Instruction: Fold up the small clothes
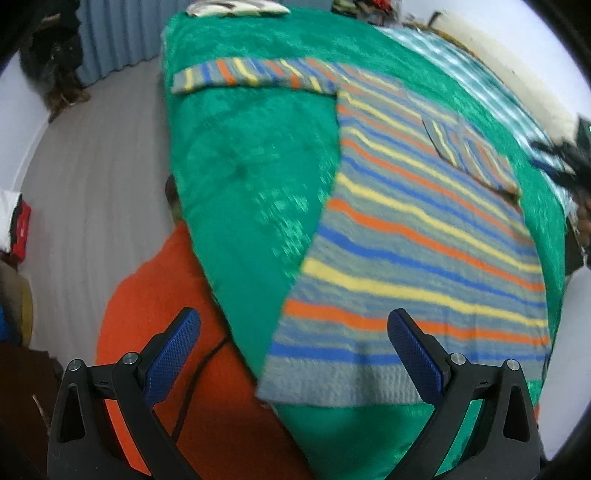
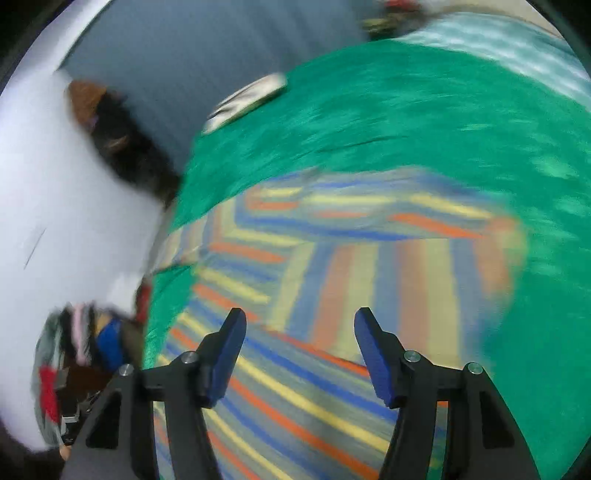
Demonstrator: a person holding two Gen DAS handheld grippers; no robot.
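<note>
While the striped knit sweater [image 1: 413,236] is lying spread flat on the green plush blanket [image 1: 251,177], the fold is looking only partly done: one sleeve [image 1: 476,155] is lying folded in across the body on the right of the left wrist view, and the other sleeve [image 1: 243,75] is stretching straight out toward the blanket's far left edge. The left gripper [image 1: 293,354] is hovering over the sweater's near hem with its jaws standing wide and nothing between them. The right gripper [image 2: 297,350] is hanging above the striped fabric with its jaws apart and nothing clamped; that view is badly blurred, so finer detail is unreadable.

By my judgement the sleeve stage is in hand, and the next move is calling for a pinch on the outstretched sleeve near its cuff, then a carry across the body so it is lying over the chest like its partner, before the hem is brought up.

Beyond the sweater, the blanket is covering a bed or low cushion, with a pale folded item [image 1: 236,8] resting at its far edge. A grey floor [image 1: 96,177], a blue-grey curtain [image 1: 118,33] and an orange garment [image 1: 166,332] on the person are showing at the left.
</note>
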